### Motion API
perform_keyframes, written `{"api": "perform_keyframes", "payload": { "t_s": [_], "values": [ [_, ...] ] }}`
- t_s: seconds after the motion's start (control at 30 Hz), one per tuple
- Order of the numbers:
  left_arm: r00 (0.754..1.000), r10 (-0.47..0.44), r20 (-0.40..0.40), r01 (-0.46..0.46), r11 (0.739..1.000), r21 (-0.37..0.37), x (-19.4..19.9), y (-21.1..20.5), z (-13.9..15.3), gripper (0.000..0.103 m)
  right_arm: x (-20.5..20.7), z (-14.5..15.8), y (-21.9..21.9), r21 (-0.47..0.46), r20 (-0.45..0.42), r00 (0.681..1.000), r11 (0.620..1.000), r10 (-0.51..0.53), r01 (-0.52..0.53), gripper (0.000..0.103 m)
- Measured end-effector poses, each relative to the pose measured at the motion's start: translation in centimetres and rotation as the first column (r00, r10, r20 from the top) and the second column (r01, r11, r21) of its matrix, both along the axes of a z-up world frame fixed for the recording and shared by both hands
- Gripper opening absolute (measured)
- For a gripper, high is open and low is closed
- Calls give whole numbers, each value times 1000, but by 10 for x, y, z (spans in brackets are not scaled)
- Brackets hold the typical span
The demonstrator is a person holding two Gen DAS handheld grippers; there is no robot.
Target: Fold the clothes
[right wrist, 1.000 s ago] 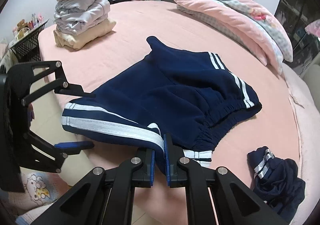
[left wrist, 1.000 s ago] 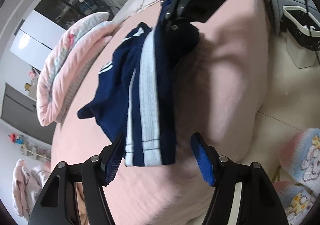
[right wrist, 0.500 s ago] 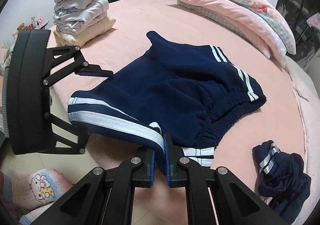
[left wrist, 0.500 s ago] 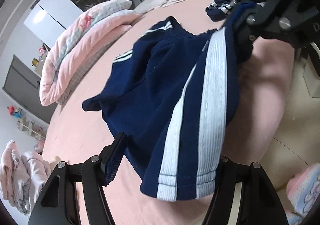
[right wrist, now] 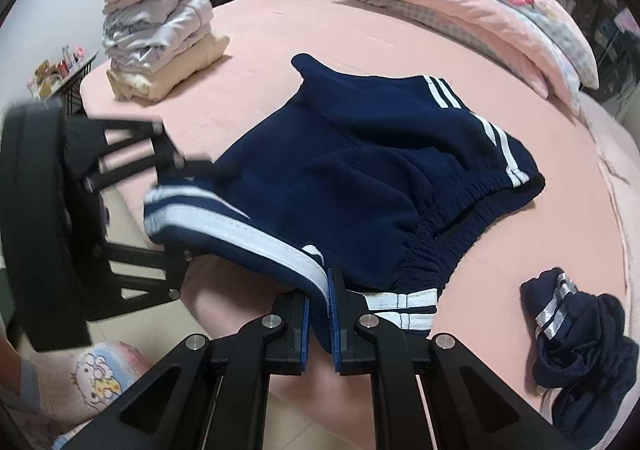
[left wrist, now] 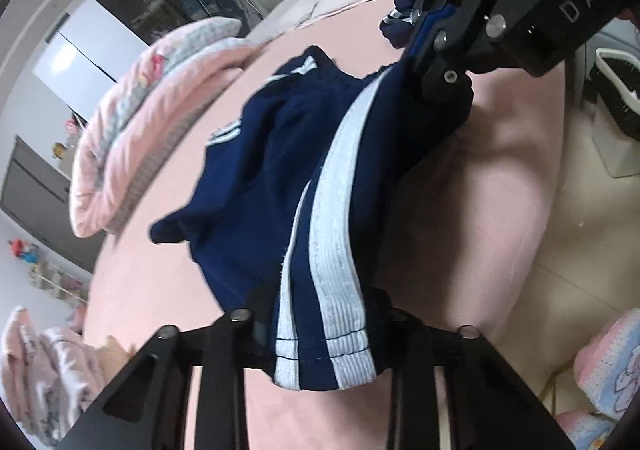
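Hand-held gripper (right wrist: 318, 314) on navy shorts (right wrist: 360, 178)

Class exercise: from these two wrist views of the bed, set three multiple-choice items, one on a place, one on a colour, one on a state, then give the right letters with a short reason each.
1. Where does the stack of folded clothes sit?
A. on the pink bed
B. on the floor
C. on a chair

2. What colour are the stripes on the navy shorts?
A. red
B. white
C. yellow

3. How does the right gripper stand?
A. wide open over the bed
B. shut on a towel
C. shut on the shorts

Answers: 1 A, it rests on the sheet at the far corner; 2 B, white bands run down the side; 3 C, its blue pads pinch the striped edge.
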State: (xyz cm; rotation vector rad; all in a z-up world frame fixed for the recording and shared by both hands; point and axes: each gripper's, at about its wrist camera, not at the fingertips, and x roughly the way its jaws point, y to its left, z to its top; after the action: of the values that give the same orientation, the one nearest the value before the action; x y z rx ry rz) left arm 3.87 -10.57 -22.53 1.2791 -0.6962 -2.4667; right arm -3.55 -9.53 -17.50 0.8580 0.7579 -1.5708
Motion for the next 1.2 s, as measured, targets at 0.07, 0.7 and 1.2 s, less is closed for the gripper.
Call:
{"api": "perform_keyframes", "payload": {
  "t_s": [0.07, 0.7, 1.2],
  "values": [
    [1000, 12, 17, -13, 998, 57, -3, -6, 2, 18, -3, -1, -1, 6, 1, 1000, 1000, -11, 11, 12],
    [964, 243, 105, -257, 770, 584, -16, -96, 31, 15, -24, -9, 28, -9, 27, 996, 996, -84, 84, 62],
    [954, 270, 131, -286, 686, 669, -19, -121, 39, 15, 2, -36, 26, 62, -262, 963, 997, 61, -47, 62]
  ]
}}
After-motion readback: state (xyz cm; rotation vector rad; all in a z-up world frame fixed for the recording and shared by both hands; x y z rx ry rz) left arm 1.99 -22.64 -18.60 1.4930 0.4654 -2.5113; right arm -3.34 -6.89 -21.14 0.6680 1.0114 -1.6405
